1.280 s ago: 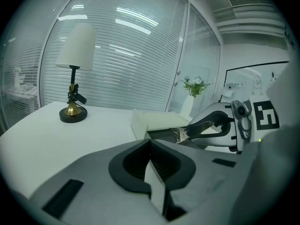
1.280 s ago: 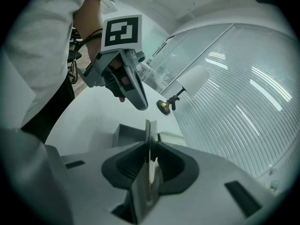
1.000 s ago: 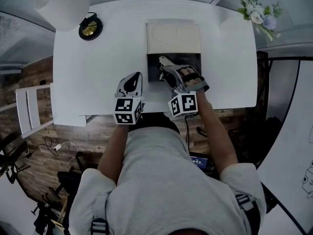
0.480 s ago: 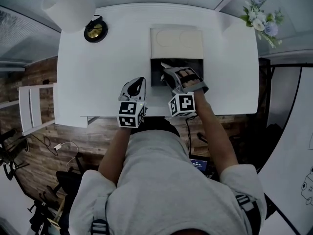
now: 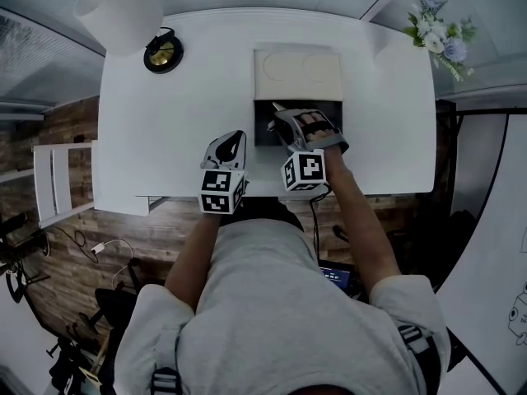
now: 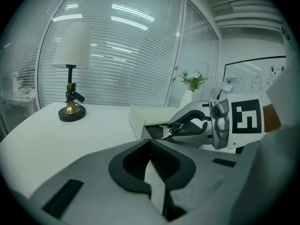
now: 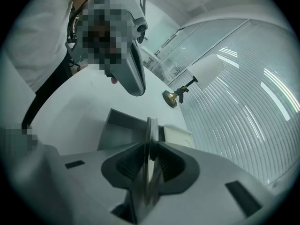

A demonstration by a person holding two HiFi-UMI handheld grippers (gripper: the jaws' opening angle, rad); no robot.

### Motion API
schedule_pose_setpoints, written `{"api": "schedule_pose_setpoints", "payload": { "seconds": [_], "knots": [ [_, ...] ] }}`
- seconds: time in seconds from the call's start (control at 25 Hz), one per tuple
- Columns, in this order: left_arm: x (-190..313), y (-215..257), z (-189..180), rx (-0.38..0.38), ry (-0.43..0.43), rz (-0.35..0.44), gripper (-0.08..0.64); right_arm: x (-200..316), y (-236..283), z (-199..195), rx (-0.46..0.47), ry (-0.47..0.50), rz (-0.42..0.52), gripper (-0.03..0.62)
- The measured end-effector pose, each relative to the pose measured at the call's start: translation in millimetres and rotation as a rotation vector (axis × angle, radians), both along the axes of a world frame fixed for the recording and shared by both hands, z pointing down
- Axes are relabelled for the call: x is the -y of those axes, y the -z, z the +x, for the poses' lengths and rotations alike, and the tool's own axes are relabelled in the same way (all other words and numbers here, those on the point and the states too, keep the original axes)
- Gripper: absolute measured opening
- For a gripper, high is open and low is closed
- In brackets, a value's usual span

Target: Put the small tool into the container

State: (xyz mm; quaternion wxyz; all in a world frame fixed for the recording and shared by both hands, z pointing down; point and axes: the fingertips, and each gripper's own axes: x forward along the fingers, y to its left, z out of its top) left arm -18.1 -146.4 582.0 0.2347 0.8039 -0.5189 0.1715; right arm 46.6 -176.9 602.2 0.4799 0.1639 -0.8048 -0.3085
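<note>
The right claw [image 5: 283, 118] is clamped on the tool [image 6: 168, 130], holding it over the open container [image 5: 262, 135] so that it can drop inside. The left claw [image 5: 231, 142], closed and empty, hangs beside the container above the counter [image 5: 165, 122], out of the way

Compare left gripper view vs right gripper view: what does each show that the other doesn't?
Left gripper view only: the flowers, the whiteboard sketches, and the right gripper seen from the side, with the small tool sticking out past its jaw tips.
Right gripper view only: the left gripper from outside, and the person's shirt. Here the tool is edge-on, clamped between the pads.
Both: the lamp, the white table, the dark container, the cream lid beside it, and the tool.
</note>
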Motion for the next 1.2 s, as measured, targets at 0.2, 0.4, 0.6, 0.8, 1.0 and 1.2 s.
{"api": "schedule_pose_setpoints", "payload": {
  "seconds": [0.2, 0.4, 0.6, 0.8, 1.0, 1.2],
  "knots": [
    [-2, 0, 1, 0.004, -0.013, -0.001, 0.023, -1, -2, 6, -0.041, -0.019, -0.006, 0.103],
    [-4, -1, 3, 0.003, -0.023, -0.003, 0.023, -7, -5, 10, -0.061, -0.038, -0.066, 0.128],
    [-5, -1, 2, -0.003, -0.029, -0.004, 0.023, -13, -10, 14, -0.075, -0.070, -0.104, 0.167],
    [-8, -2, 2, -0.011, -0.042, -0.006, 0.023, -15, -9, 19, -0.085, -0.096, -0.114, 0.167],
    [-11, 0, -1, -0.017, -0.056, -0.007, 0.023, -18, -4, 27, -0.110, -0.125, -0.138, 0.167],
    [-10, 2, -4, -0.027, -0.071, -0.005, 0.023, -23, -4, 34, -0.123, -0.168, -0.190, 0.167]
  ]
}}
